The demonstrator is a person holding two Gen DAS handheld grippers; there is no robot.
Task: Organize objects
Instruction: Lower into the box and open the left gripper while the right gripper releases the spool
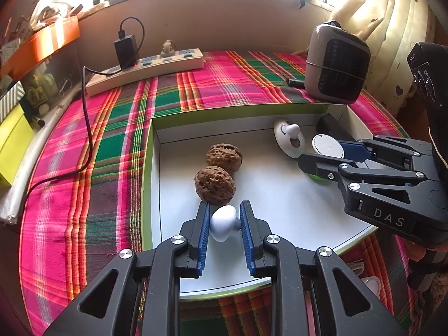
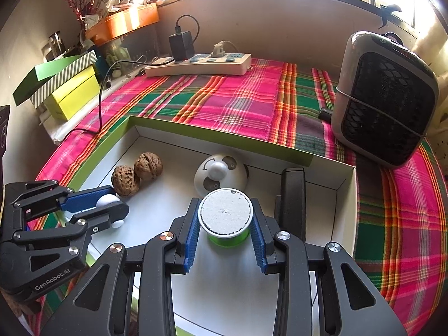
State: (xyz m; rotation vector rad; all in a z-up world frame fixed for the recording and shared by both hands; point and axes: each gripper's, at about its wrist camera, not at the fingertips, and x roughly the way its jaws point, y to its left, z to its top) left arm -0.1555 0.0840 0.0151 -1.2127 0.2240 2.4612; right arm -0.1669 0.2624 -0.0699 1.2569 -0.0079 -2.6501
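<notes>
A shallow white box with a green rim (image 1: 148, 151) (image 2: 212, 135) lies on the plaid cloth. Inside it lie two walnuts (image 1: 215, 184) (image 2: 124, 180), a white dome-shaped gadget (image 1: 288, 138) (image 2: 221, 173) and a black object (image 2: 292, 196). My left gripper (image 1: 224, 218) (image 2: 107, 204) is shut on a white egg-shaped piece (image 1: 222, 221) (image 2: 106, 200), just in front of the nearer walnut. My right gripper (image 2: 225, 224) (image 1: 322, 154) is shut on a green spool with a white top (image 2: 225, 215) (image 1: 327, 145), low over the box floor.
A grey fan heater (image 2: 383, 100) (image 1: 336, 64) stands at the back right. A white power strip with a black charger (image 1: 148, 67) (image 2: 198, 64) lies at the back. Yellow and green boxes (image 2: 70, 89) are stacked at the left.
</notes>
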